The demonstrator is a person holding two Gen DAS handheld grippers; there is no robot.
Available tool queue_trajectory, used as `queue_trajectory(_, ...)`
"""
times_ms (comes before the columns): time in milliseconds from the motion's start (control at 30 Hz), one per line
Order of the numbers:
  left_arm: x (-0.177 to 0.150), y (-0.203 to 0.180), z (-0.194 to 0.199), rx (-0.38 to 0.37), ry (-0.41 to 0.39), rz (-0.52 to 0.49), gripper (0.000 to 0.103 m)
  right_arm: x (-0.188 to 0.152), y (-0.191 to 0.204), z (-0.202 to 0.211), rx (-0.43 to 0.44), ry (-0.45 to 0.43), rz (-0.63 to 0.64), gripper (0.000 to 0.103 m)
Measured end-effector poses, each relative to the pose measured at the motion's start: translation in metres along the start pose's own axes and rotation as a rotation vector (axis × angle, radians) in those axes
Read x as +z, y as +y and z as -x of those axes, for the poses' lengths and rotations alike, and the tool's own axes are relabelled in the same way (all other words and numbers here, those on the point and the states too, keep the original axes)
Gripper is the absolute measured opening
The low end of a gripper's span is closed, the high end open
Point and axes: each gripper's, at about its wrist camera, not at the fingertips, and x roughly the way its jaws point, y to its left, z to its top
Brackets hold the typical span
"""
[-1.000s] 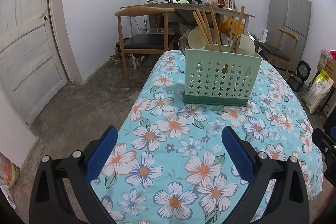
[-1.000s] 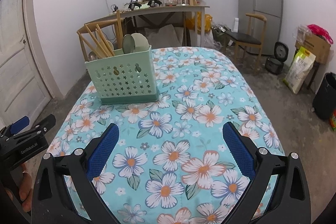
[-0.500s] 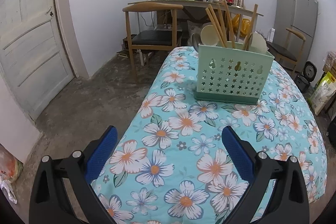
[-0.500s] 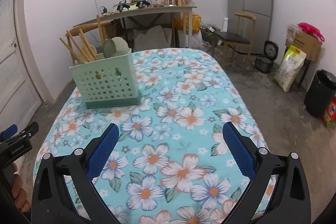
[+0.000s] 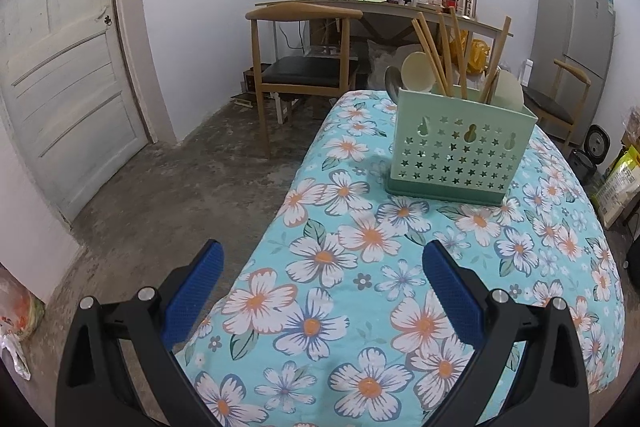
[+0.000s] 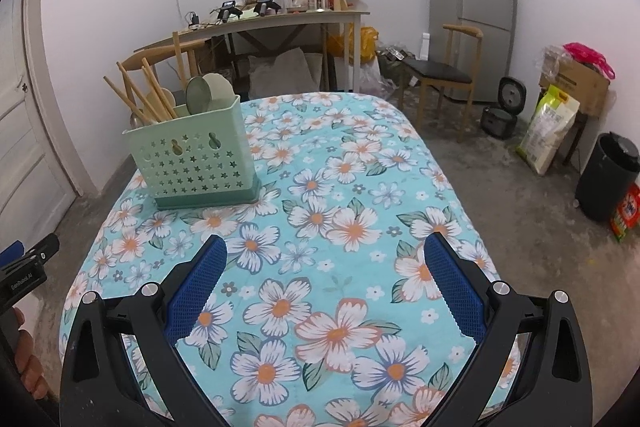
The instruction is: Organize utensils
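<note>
A pale green perforated utensil holder [image 5: 460, 147] stands on the floral tablecloth [image 5: 360, 287]; it also shows in the right wrist view [image 6: 196, 163]. Wooden chopsticks [image 5: 430, 47] and pale spoons [image 5: 416, 73] stand upright in it. My left gripper [image 5: 322, 291] is open and empty, low over the table's near left edge, well short of the holder. My right gripper [image 6: 324, 279] is open and empty above the near part of the tablecloth [image 6: 360, 227]. The left gripper's tip [image 6: 24, 263] shows at the left border of the right wrist view.
A wooden chair [image 5: 304, 67] and a cluttered desk [image 5: 400, 3] stand behind the table. A grey fridge [image 6: 472, 11], another chair [image 6: 440, 75], a rice cooker [image 6: 500, 107], bags and a black bin [image 6: 608, 183] line the right. A white door [image 5: 60, 87] is on the left.
Both grippers have pulled back from the holder and apart: the left one drifted left towards the table edge, the right one swung right. Both stayed open and empty.
</note>
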Motion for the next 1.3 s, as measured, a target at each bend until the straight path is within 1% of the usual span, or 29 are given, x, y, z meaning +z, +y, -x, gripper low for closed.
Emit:
queue_trajectory(600, 0.0, 0.011, -0.001, 0.012, 0.003, 0.018, 0.097, -0.001, 0.007, -0.005, 0.023, 0.013, 0.01, 0.095)
queue_trajectory(967, 0.0, 0.011, 0.002, 0.012, -0.006, 0.009, 0.097, -0.003, 0.01, -0.004, 0.035, 0.014, 0.019, 0.095)
queue_trajectory(1300, -0.001, 0.01, 0.002, 0.009, 0.004, -0.003, 0.097, -0.003, 0.011, -0.003, 0.038, 0.016, 0.02, 0.095)
